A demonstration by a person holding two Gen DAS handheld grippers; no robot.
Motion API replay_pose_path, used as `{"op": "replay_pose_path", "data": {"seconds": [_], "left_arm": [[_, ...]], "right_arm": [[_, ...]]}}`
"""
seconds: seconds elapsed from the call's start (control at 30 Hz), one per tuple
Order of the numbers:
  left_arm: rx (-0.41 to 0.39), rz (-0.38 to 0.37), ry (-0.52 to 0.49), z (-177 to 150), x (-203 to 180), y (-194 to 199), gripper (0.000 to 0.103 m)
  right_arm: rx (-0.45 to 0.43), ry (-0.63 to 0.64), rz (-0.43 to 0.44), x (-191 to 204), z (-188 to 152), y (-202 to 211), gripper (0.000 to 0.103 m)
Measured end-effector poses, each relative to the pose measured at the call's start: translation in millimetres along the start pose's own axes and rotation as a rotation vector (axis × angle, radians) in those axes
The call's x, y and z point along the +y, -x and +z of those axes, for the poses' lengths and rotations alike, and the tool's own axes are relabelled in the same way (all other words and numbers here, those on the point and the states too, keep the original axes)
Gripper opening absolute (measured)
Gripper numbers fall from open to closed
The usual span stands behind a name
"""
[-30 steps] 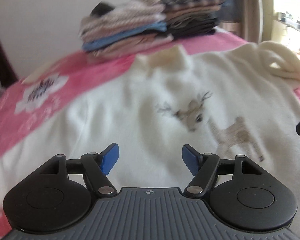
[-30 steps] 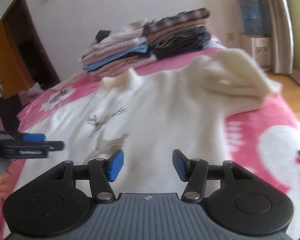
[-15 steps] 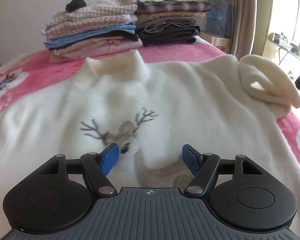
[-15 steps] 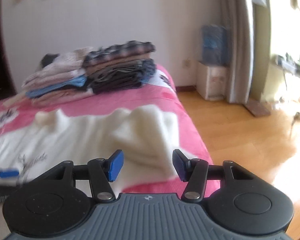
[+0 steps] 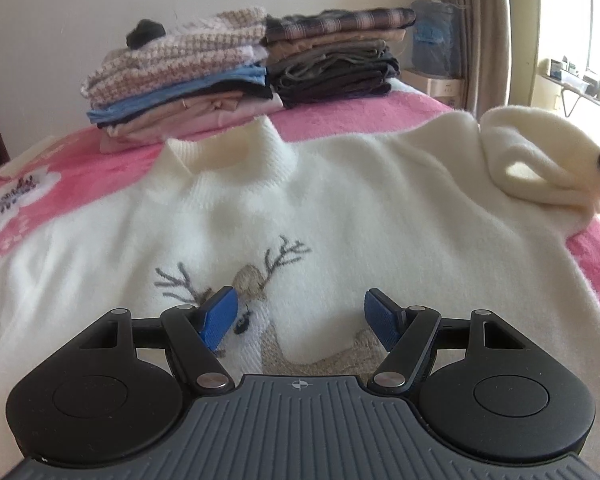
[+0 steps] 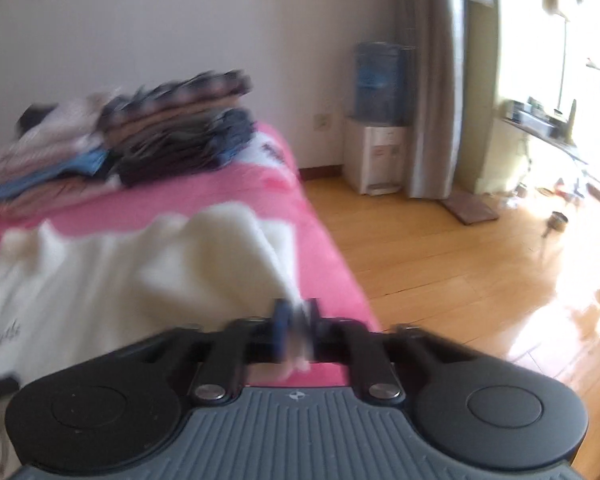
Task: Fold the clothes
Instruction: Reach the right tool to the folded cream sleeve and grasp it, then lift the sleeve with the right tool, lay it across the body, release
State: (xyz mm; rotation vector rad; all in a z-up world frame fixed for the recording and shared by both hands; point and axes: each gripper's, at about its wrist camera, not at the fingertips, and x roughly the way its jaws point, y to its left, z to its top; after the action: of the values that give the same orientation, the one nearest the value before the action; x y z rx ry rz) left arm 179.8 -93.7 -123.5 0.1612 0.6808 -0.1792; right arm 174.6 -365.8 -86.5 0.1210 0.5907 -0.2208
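A cream sweater (image 5: 340, 208) with a deer print lies face up on the pink blanket (image 5: 80, 168), collar towards the wall. My left gripper (image 5: 300, 320) hovers open just over the deer, nothing between its blue pads. The sweater's right sleeve (image 5: 540, 152) is bunched into a fold at the bed's right edge. In the blurred right wrist view, my right gripper (image 6: 296, 320) is shut on the end of that sleeve (image 6: 268, 256), with white cloth pinched between the pads. A dark tip of it shows at the sleeve end in the left wrist view.
Two stacks of folded clothes (image 5: 188, 72) (image 5: 332, 60) stand at the far side of the bed by the wall. Right of the bed's edge lies wooden floor (image 6: 460, 260), with a water dispenser (image 6: 380, 120) and curtain beyond.
The left gripper shifted across the sweater to sit over the deer, still open. The right gripper swung right to the bunched sleeve at the bed's edge and shut on it.
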Motion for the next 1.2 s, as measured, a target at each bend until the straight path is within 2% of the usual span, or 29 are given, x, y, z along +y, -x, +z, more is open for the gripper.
{"op": "replay_pose_path", "data": {"seconds": [0.17,0.33,0.47,0.57,0.7,0.77,0.83,0.87,1.03,1.2], "left_arm": [[-0.094,0.010,-0.102,6.2,-16.2,8.3,0.071],[-0.170,-0.064,-0.213,18.1,-44.6,9.5,0.071],[-0.232,-0.116,-0.322,29.8,-73.7,6.4,0.071],[-0.279,-0.126,-0.413,39.0,-99.4,-5.5,0.071],[-0.237,-0.179,-0.458,49.6,-127.2,-34.5,0.070],[-0.180,-0.215,-0.486,47.6,-138.6,-52.1,0.070],[-0.131,-0.240,-0.520,43.1,-148.5,-67.5,0.070],[-0.134,-0.241,-0.514,43.0,-147.9,-67.9,0.070],[-0.079,-0.271,-0.390,56.7,-128.4,-61.4,0.070],[-0.040,-0.194,-0.308,60.2,-93.1,-25.5,0.070]], "right_arm": [[-0.147,-0.024,-0.107,-31.7,32.7,19.8,0.004],[-0.278,-0.041,-0.261,-81.8,66.0,44.1,0.004],[-0.272,-0.118,-0.336,-132.1,87.4,47.1,0.003],[-0.225,-0.152,-0.368,-163.6,93.3,42.2,0.003],[-0.145,-0.177,-0.391,-186.8,86.2,27.0,0.003],[-0.117,-0.186,-0.403,-193.6,80.7,21.4,0.003],[-0.110,-0.210,-0.402,-195.3,79.8,17.3,0.003],[-0.110,-0.207,-0.396,-192.8,82.6,16.8,0.003],[-0.129,-0.164,-0.340,-169.1,107.4,27.2,0.003],[-0.172,-0.082,-0.220,-125.2,139.9,61.3,0.003]]}}
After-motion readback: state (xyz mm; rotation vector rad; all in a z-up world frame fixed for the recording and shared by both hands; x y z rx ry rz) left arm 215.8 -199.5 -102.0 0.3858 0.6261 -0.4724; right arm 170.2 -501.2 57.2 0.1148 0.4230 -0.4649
